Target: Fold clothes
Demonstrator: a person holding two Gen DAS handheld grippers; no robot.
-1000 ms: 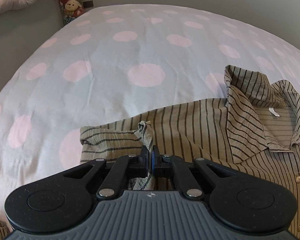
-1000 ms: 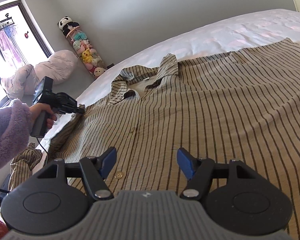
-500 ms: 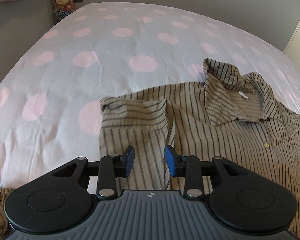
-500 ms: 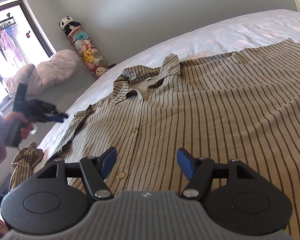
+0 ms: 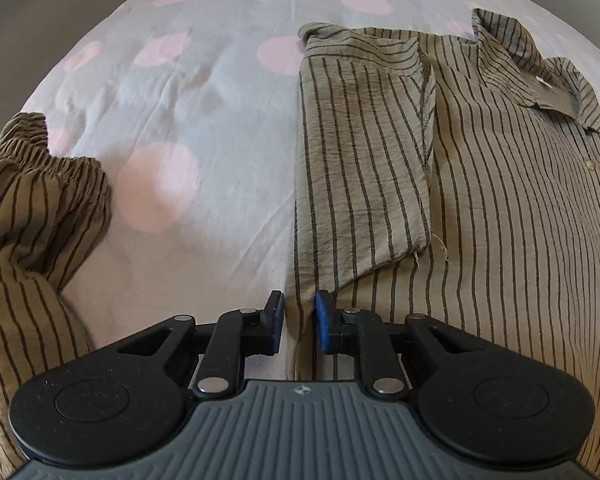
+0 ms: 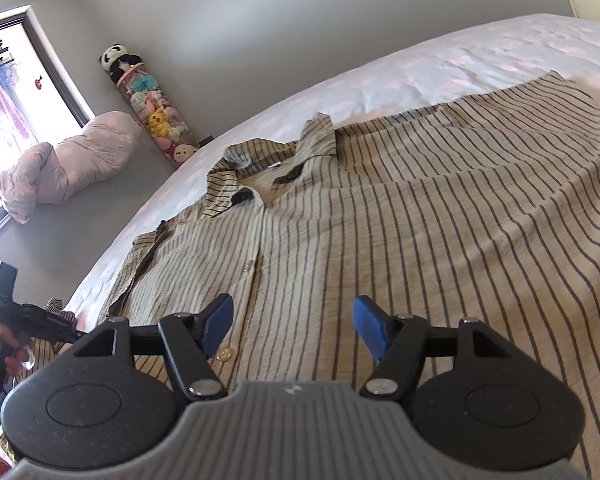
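The striped shirt (image 5: 500,208) lies flat, collar (image 5: 540,60) pointing away, bare bedsheet (image 5: 188,92) beside its folded sleeve (image 5: 360,152); left gripper (image 5: 299,322) narrow, closing, empty; right gripper (image 6: 292,330) wide, empty.

Grey walls (image 6: 220,32), bright window (image 6: 8,76) at left, pink-dotted bed sheet (image 5: 204,92), plush-toy column (image 6: 152,108)

Left wrist view: mounted behind the left gripper (image 5: 299,322), looking steeply down and close over the bed (image 5: 188,92) at the folded sleeve (image 5: 364,152) and left edge of the striped shirt (image 5: 512,216).

Right wrist view: mounted behind the right gripper (image 6: 293,330), angled shallowly down across the shirt (image 6: 420,232) toward the wall (image 6: 228,32), window (image 6: 4,76) and column of soft toys (image 6: 156,116).

Shared: shirt collar (image 5: 540,64), button row, spotted bed; the right view also catches the left gripper (image 6: 40,318) at its left edge.
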